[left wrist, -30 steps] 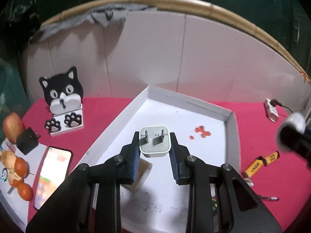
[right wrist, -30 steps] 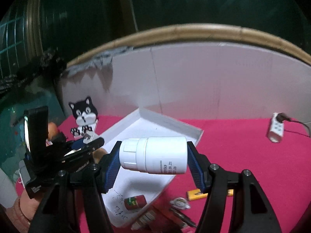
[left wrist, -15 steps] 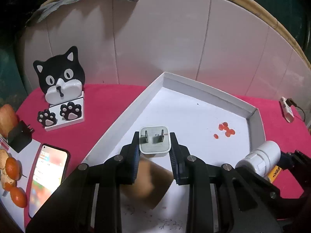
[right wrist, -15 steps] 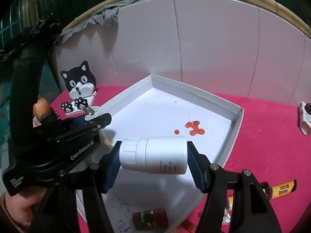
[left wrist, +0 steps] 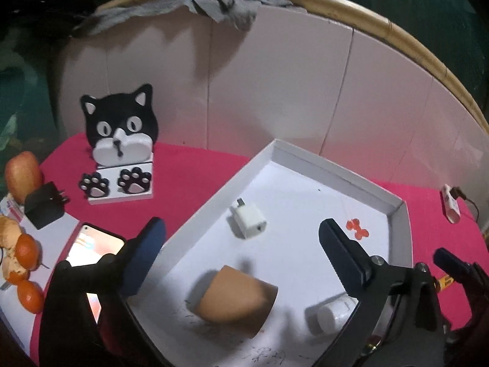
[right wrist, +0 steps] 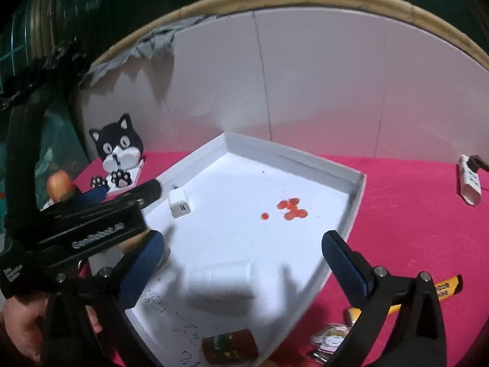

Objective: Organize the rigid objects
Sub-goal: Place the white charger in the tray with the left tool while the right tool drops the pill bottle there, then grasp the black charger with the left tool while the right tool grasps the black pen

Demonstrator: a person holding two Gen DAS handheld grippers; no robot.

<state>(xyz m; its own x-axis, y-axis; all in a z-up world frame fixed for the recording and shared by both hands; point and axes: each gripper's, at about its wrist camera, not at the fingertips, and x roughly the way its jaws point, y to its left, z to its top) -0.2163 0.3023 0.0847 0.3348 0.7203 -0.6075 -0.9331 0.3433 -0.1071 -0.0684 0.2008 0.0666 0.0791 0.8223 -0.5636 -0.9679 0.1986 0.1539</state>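
White charger cube (left wrist: 248,219) lies on its side on the floor of the white tray (left wrist: 333,169), near the tray's left wall, free of any grip; in the right wrist view we see it again (right wrist: 179,204) just inside that wall. White pill bottle (right wrist: 220,276) rests on its side lower in the tray, blurred, between the spread fingers of the right gripper (right wrist: 241,263) and touching neither, as far as we can tell. The left gripper (left wrist: 241,253) likewise stands wide open and holds nothing.

We also note in the tray a brown paper cup (left wrist: 235,299) on its side, a small red can (right wrist: 229,344) near the front edge, and a cluster of red dots (right wrist: 290,208) on the tray floor.

Progress, as we judge it: four rigid items already sit in the tray. Left out on the pink desk (right wrist: 412,214) are a yellow tube (right wrist: 443,289), a cartoon keychain (right wrist: 331,339), a black adapter (left wrist: 42,209) and a phone (left wrist: 91,246) to the left; whether all of these belong to the task we cannot tell. The cat-shaped stand (left wrist: 120,150) and the fruit (left wrist: 21,176) stay outside the tray. We judge the task partly done, with both grippers free for a next pick.
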